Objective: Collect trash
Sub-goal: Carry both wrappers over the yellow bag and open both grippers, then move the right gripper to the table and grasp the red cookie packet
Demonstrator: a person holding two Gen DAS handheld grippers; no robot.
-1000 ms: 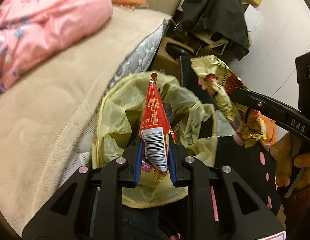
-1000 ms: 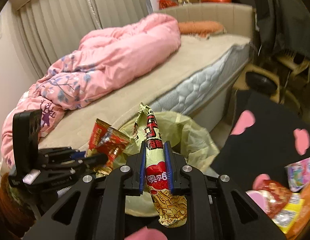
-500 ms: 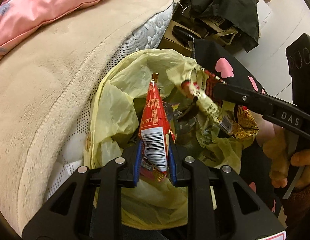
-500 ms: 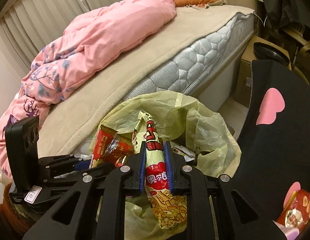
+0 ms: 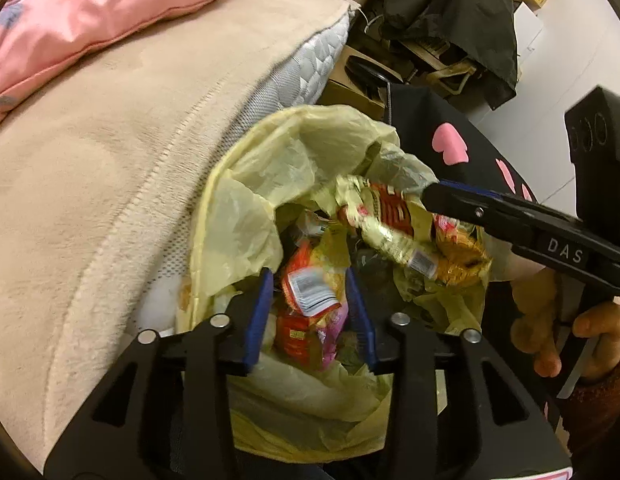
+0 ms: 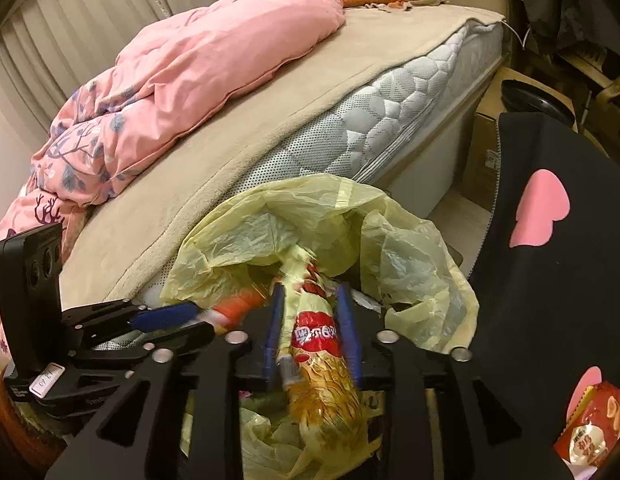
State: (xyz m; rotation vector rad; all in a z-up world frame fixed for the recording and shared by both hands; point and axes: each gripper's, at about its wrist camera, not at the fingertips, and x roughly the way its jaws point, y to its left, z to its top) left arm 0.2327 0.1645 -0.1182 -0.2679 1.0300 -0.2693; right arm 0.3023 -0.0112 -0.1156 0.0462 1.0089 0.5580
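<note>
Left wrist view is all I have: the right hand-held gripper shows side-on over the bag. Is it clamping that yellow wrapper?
Observer: No. In the right wrist view, the right hand-held gripper has its jaws apart, and they look wider than the top of the yellow wrapper, which hangs over the yellow bag.
Operator: Any trash outside the bag?
Observer: Yes. A red snack packet lies on the black cloth, at that view's lower right edge.
</note>
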